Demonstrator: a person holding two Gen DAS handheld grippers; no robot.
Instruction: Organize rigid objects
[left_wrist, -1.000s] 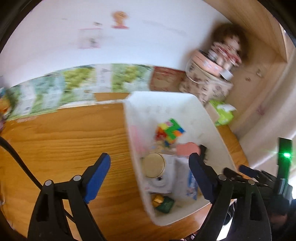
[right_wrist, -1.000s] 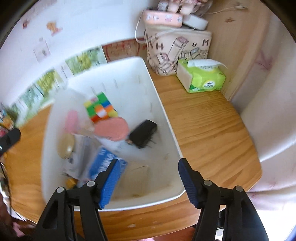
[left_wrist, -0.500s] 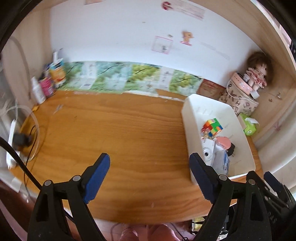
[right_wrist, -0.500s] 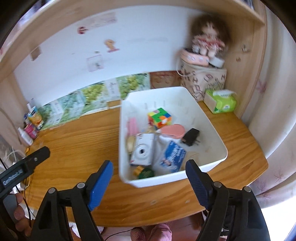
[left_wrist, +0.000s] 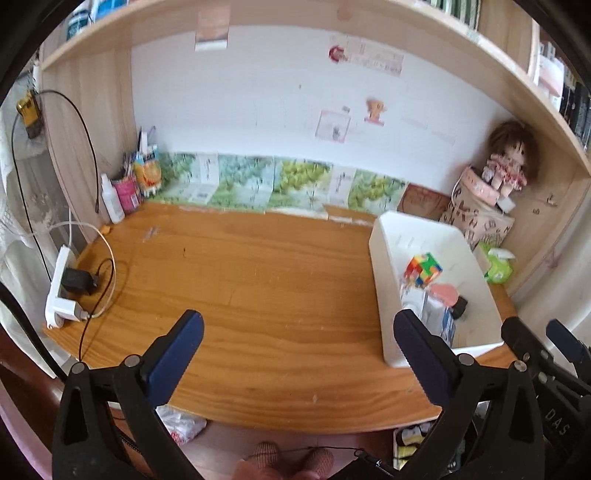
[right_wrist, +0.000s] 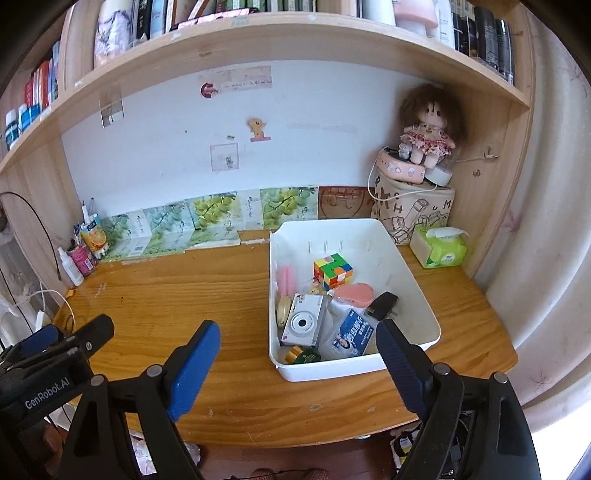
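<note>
A white bin (right_wrist: 417, 291) stands at the desk's right end and also shows in the left wrist view (left_wrist: 384, 266). In it lie a colourful puzzle cube (right_wrist: 332, 270), a white instant camera (right_wrist: 304, 325), a pink oval case (right_wrist: 353, 293), a black charger (right_wrist: 384, 304), a blue-white packet (right_wrist: 351, 336) and a green-gold tin (right_wrist: 301, 355). My left gripper (left_wrist: 297, 345) is open and empty, held back above the desk's front edge. My right gripper (right_wrist: 297, 363) is open and empty, held back in front of the bin.
The wooden desk (left_wrist: 258, 280) sits under a bookshelf. A power strip with cables (left_wrist: 61, 291) lies at the left edge. Bottles and a pen cup (left_wrist: 127, 190) stand back left. A patterned bag with a doll (right_wrist: 417, 199) and a green tissue pack (right_wrist: 439, 247) stand back right.
Both grippers have pulled back and up from the bin, so the whole desk and shelf now show. Both stay open and empty. The bin's contents have not moved.
</note>
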